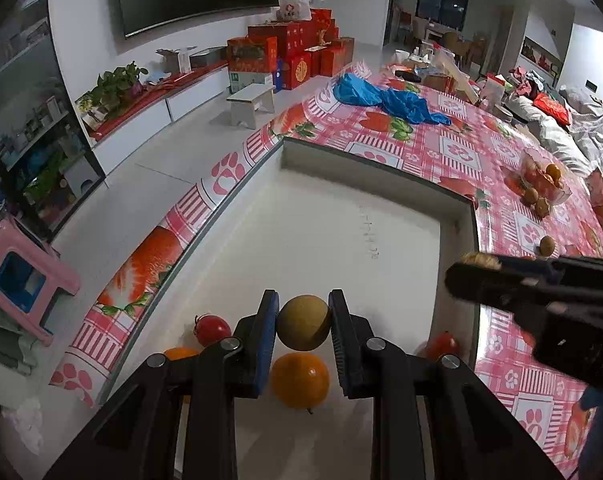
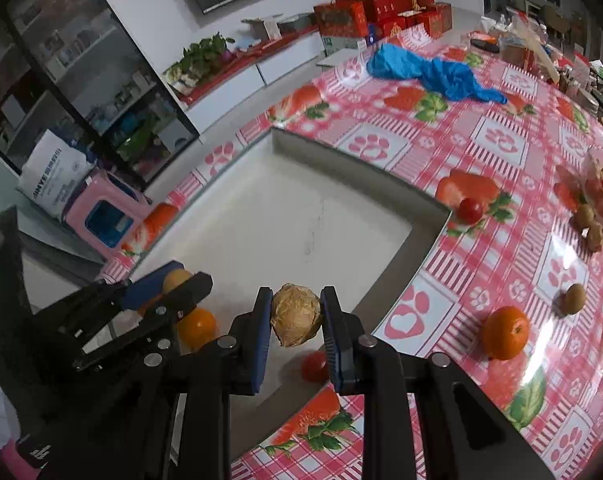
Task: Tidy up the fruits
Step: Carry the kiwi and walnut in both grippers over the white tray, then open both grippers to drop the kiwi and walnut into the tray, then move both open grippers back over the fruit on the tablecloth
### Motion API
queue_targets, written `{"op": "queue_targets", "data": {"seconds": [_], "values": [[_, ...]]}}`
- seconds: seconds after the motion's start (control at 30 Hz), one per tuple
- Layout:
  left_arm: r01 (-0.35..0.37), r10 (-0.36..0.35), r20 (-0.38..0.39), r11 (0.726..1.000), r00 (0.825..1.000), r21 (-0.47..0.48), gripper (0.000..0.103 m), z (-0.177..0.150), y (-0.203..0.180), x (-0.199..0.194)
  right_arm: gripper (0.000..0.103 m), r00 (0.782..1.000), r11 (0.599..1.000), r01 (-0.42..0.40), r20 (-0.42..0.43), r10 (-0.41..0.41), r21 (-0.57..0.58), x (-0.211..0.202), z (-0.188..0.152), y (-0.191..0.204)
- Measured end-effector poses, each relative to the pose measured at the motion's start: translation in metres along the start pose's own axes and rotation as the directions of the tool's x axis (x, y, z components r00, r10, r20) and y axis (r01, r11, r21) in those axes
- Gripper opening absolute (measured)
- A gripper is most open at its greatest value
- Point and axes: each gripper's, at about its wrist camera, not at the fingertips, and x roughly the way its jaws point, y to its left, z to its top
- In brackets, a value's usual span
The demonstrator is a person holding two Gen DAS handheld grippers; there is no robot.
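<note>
While both tools hang over the white tray [image 1: 341, 216], I log the stock. Item one: a smooth tan round fruit [image 1: 303, 322], clamped between the pads of my left gripper [image 1: 303, 320], jaws nearly closed on its widest part, above an orange [image 1: 300, 380] lying in the tray. I judge it firm, light and slippery; a grip across the middle suits it. Item two: a wrinkled, walnut-like fruit [image 2: 296, 314], pinched the same way in my right gripper [image 2: 296, 312] over the tray's near edge. Its rough shell looks hard and should hold well. Already in the tray: two red tomatoes [image 1: 212, 329]. Loose on the patterned tablecloth [image 2: 481, 148]: an orange, a tomato and small brown fruits.
</note>
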Motion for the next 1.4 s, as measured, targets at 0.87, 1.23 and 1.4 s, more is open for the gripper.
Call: {"op": "queue_targets", "data": {"seconds": [0.87,1.23,1.4], "values": [[-0.032,0.028,0.084,0.998,0.996,0.051,0.096,0.005,-0.015,-0.032,0.093,0.996,0.995,0.001,0.084,-0.010,0.104,-0.054,-0.004,-0.038],[0.129,-0.155,0.195,0.982,0.968,0.139,0.096,0.053,-0.058,-0.107,0.093,0.947,0.971,0.093,0.280,-0.155,0.222,-0.186,0.008,-0.113],[0.154,-0.188,0.171,0.969,0.967,0.193,0.096,0.048,-0.091,-0.102,0.094,0.942,0.939,0.194,0.213,-0.259,0.283,-0.174,-0.010,-0.152]]}}
